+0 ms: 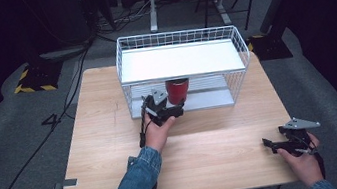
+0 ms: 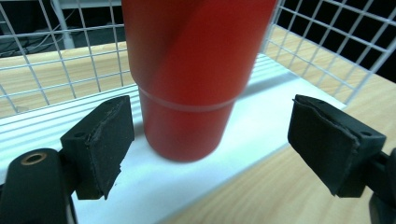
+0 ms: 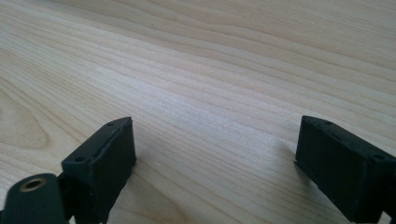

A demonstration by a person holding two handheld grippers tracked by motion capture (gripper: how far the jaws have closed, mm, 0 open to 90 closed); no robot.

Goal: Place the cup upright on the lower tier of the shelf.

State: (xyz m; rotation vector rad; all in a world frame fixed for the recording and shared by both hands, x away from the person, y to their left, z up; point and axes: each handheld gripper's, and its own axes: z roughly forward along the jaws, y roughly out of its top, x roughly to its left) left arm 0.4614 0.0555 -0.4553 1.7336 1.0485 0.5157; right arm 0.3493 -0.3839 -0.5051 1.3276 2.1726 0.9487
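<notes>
Rack (image 1: pixel 178 40): far centre of table (image 1: pixel 111 133).
Cup (image 1: pixel 177 91): upright on rack's lower shelf (image 1: pixel 207 99), front edge.
Left gripper (image 1: pixel 169 112): just before cup.
Right gripper (image 1: pixel 285 144): table's near right.

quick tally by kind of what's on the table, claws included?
Red tumbler: 1, on the rack's lower shelf
White wire rack: 1
Claws: 2, left claw open around the tumbler, right claw open over the wooden table
Total: 4
</notes>
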